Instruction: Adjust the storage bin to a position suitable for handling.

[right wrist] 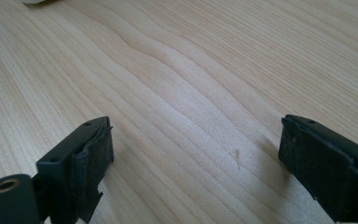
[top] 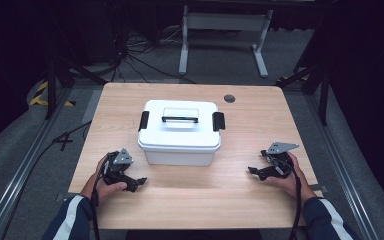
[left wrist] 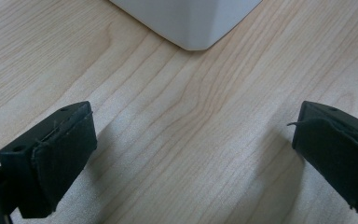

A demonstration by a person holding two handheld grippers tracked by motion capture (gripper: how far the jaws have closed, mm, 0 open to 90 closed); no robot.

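Note:
A white lidded box (top: 180, 131) with a clear handle and a black latch at each end stands in the middle of the wooden table (top: 250, 130). My left gripper (top: 139, 183) rests low on the table just left of the box's near corner, held in a hand. Its jaws stand wide apart over bare wood (left wrist: 191, 140), and the box's corner (left wrist: 193, 23) lies ahead of them. My right gripper (top: 256, 172) sits to the right of the box, apart from it. Its jaws too are spread wide with nothing between them (right wrist: 191, 154).
A small dark round grommet (top: 229, 98) is set in the table near its far edge. Beyond the table stand a white frame (top: 225, 35) and cables on a grey floor. Metal rails run along both sides of the table.

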